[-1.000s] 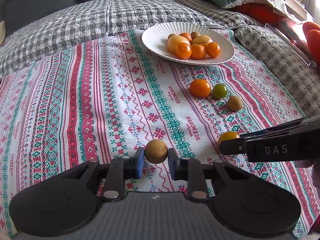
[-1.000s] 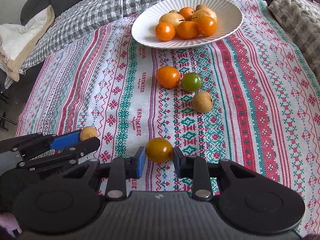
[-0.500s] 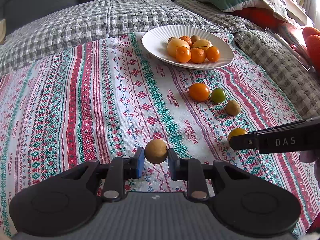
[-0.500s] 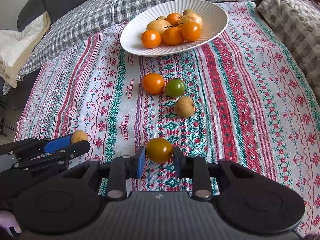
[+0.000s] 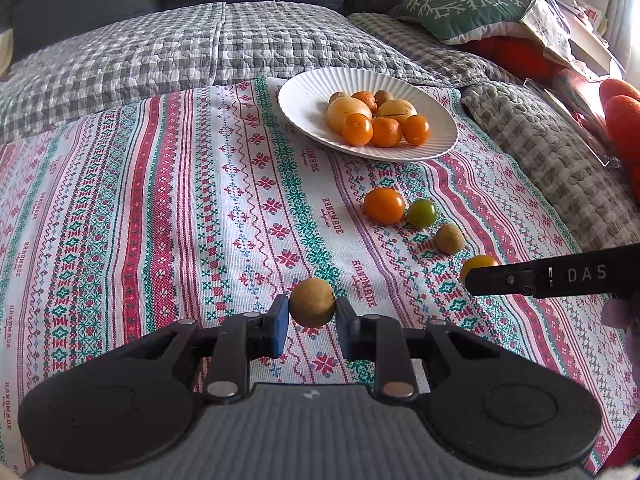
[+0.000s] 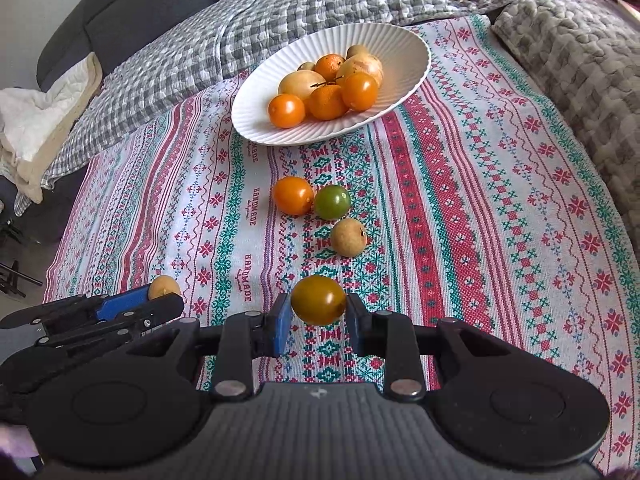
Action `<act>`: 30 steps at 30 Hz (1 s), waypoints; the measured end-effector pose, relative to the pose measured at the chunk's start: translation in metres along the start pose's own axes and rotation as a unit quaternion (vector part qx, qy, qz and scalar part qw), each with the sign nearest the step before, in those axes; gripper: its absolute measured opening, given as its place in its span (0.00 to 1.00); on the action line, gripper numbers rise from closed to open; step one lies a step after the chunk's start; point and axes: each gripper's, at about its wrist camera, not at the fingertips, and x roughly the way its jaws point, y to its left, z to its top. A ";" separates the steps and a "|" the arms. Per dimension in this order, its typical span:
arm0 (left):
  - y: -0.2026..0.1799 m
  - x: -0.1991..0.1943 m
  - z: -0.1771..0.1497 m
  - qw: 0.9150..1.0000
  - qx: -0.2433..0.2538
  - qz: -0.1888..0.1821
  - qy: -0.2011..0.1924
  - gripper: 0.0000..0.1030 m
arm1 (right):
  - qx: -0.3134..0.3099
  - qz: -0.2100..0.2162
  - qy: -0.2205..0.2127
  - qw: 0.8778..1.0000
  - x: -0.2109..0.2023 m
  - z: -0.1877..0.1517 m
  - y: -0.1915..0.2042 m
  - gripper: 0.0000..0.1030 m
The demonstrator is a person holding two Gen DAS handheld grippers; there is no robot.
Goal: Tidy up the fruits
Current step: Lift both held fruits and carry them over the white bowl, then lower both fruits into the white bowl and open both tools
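While left tongs (image 5: 311,316) clench brown fruit (image 5: 312,307) | right tongs (image 6: 319,314) clench yellow-green tomato (image 6: 318,299) (towel (image 6: 28,120) only rightward)

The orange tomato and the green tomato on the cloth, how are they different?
The orange tomato is orange all over, while the green tomato is green with a reddish tinge. The orange tomato looks a little bigger than the green tomato. The orange tomato lies left of the green tomato in the right wrist view. Both are round and shiny, side by side on the cloth.
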 end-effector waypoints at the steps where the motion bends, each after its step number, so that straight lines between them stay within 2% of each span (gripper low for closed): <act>1: 0.000 -0.001 0.001 1.000 -0.001 -0.002 -0.003 0.13 | 0.003 0.004 -0.005 1.000 -0.003 0.001 -0.002 0.26; 6: -0.002 -0.003 0.007 1.000 -0.012 -0.015 -0.016 0.13 | 0.021 0.024 -0.018 0.999 -0.012 0.007 -0.012 0.26; 12: -0.006 0.007 0.032 0.999 -0.013 -0.024 -0.024 0.13 | 0.028 0.021 -0.043 0.998 -0.018 0.027 -0.024 0.26; 20: -0.008 0.037 0.085 0.998 -0.025 -0.043 -0.035 0.13 | 0.035 0.020 -0.093 0.995 -0.017 0.073 -0.046 0.26; 30: -0.024 0.095 0.153 0.997 -0.009 -0.053 -0.054 0.13 | 0.052 0.031 -0.106 0.993 0.013 0.127 -0.064 0.26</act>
